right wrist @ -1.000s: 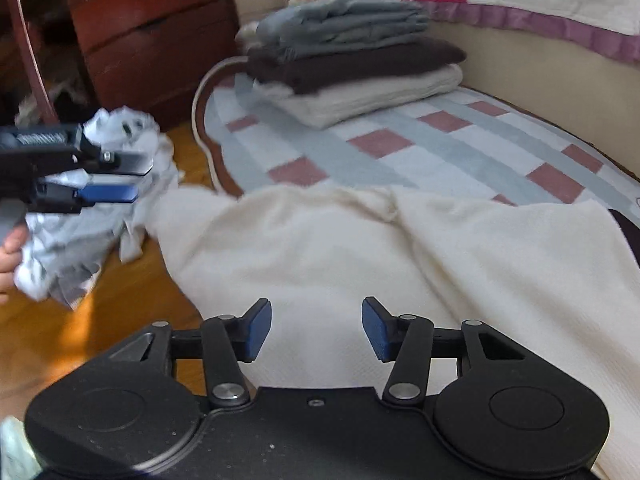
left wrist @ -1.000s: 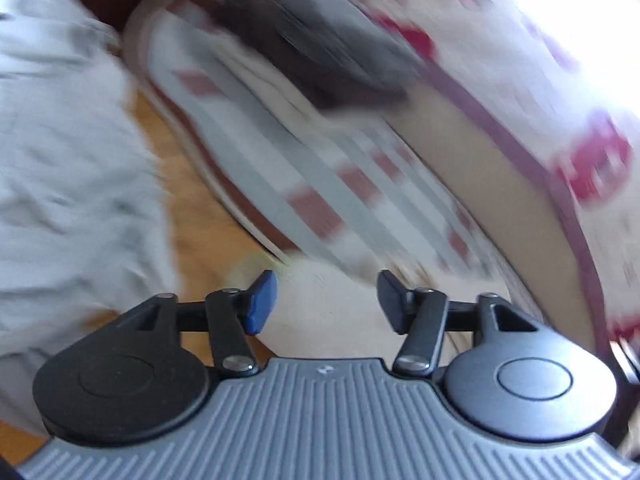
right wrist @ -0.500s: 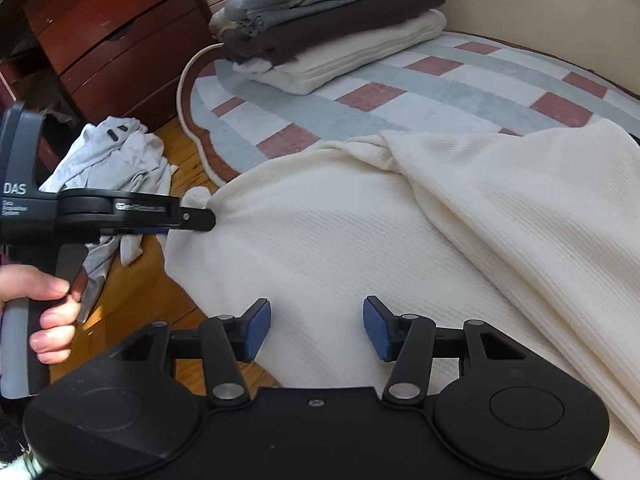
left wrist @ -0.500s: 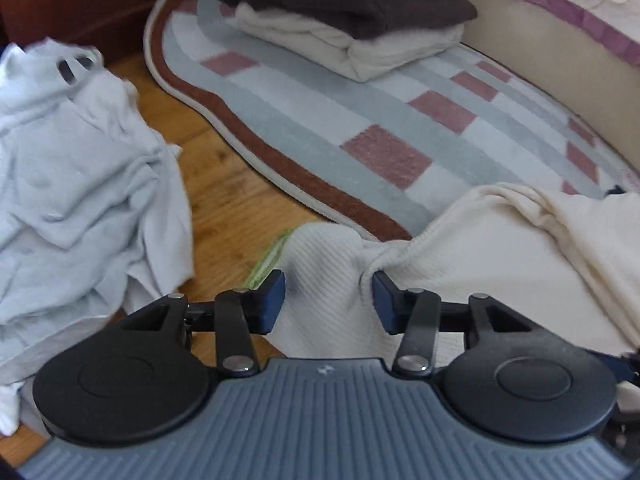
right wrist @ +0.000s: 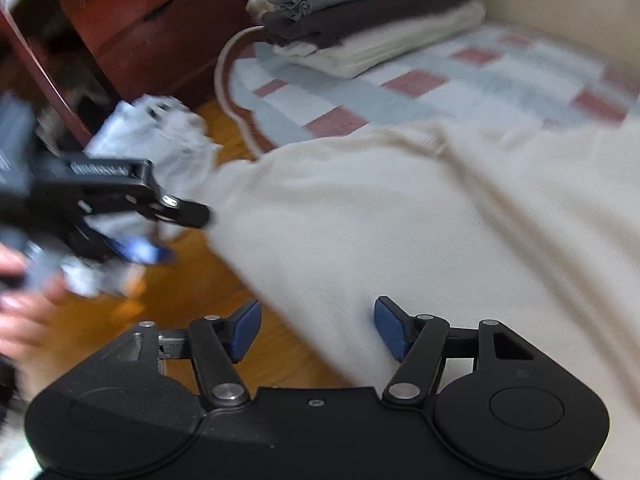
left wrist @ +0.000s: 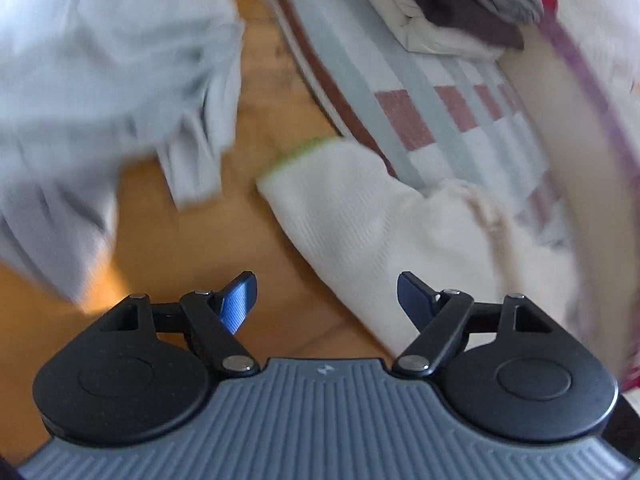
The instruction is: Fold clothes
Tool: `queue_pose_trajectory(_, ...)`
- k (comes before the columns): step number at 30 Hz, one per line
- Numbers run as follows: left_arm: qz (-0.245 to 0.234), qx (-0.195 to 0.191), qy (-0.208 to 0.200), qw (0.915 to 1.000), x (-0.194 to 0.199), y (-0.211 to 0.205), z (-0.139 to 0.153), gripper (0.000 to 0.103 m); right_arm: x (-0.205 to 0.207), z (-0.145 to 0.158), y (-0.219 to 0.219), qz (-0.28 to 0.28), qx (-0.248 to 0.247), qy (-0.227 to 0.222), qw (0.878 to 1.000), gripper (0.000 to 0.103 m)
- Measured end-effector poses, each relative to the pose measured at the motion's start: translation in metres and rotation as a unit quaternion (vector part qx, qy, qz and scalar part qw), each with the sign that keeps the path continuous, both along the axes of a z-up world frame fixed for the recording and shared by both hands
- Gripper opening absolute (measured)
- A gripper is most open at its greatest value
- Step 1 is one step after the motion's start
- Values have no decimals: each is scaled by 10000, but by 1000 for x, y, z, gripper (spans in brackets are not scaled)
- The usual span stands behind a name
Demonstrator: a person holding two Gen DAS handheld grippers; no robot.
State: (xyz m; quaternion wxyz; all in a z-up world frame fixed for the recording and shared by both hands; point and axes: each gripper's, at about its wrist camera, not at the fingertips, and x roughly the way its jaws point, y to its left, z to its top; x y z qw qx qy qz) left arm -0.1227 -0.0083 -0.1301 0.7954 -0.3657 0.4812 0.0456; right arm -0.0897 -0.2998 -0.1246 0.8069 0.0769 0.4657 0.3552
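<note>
A cream knit garment (left wrist: 360, 208) lies spread half on the striped rug (left wrist: 400, 92) and half on the wooden floor. My left gripper (left wrist: 326, 300) hovers over its near corner; the jaws are opening, the pads touch nothing, and the cloth edge lies beneath them. The right wrist view shows that left gripper (right wrist: 176, 234) at the left edge of the cream garment (right wrist: 400, 220), held by a hand (right wrist: 24, 312). My right gripper (right wrist: 318, 328) hangs above the garment's near edge; its jaws are also opening and empty.
A crumpled heap of pale grey clothes (left wrist: 100, 60) lies on the floor to the left. A stack of folded clothes (right wrist: 360, 20) sits at the rug's far end, beside a dark wooden dresser (right wrist: 152, 20). A bed side (left wrist: 568, 128) runs along the right.
Both grippers' jaws have spread wider. The left gripper has rolled and pulled back slightly from the cream garment's corner, and its view is now tilted and blurred.
</note>
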Motion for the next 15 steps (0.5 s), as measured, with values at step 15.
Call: queue_pose_trajectory(15,-305,819,-777,9931,27,-31,-13,89,-21,51,-95,-1924,405,322,9800,68)
